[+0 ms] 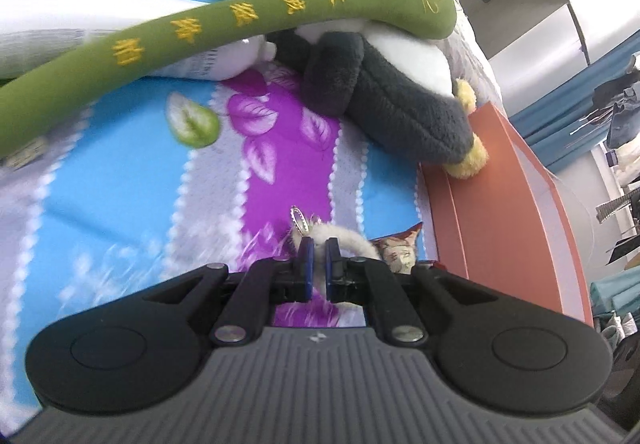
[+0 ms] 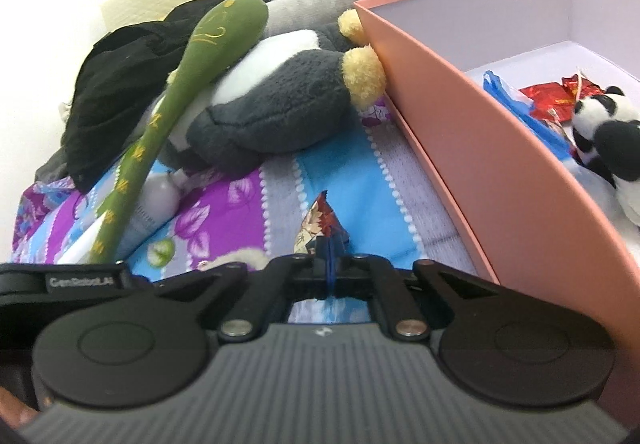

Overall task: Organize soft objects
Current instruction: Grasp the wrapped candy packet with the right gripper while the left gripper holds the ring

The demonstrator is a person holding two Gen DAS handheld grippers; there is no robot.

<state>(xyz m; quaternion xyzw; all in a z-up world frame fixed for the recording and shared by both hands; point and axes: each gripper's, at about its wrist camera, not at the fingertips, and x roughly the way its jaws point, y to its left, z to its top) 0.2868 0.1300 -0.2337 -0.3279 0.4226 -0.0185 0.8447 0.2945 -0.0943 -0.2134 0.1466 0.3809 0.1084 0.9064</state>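
My left gripper [image 1: 319,268] has its jaws drawn narrow around a small white fluffy keychain [image 1: 340,238], the fur pinched between the blue pads with its metal ring [image 1: 298,219] poking up just beyond them. I take this as a grip near the loop end, so the soft body hangs free rather than being crushed. My right gripper [image 2: 329,260] has its jaws pressed together on the edge of a small patterned pouch [image 2: 320,222], which stands up like a little pyramid beyond the tips — a thin flap is the easiest part of it to pinch.

Beneath both lies the bed sheet [image 1: 120,203], striped blue, purple and grey with leaf prints. Farther off, a grey-and-white plush penguin [image 2: 276,95] lies on its side, its yellow foot touching the wall of the pink box [image 2: 480,163] on the right. A long green plush stick [image 1: 240,19] with yellow embroidered characters rests across the penguin, so it would have to come off first. A white bottle-shaped object [image 1: 224,59] sits under the stick, and a black garment [image 2: 120,83] is heaped at the far left.

Inside the box I see a plush panda [image 2: 608,131], red wrappers and a blue bag — it seems to be where the soft things are being gathered, and both held items look bound for it.
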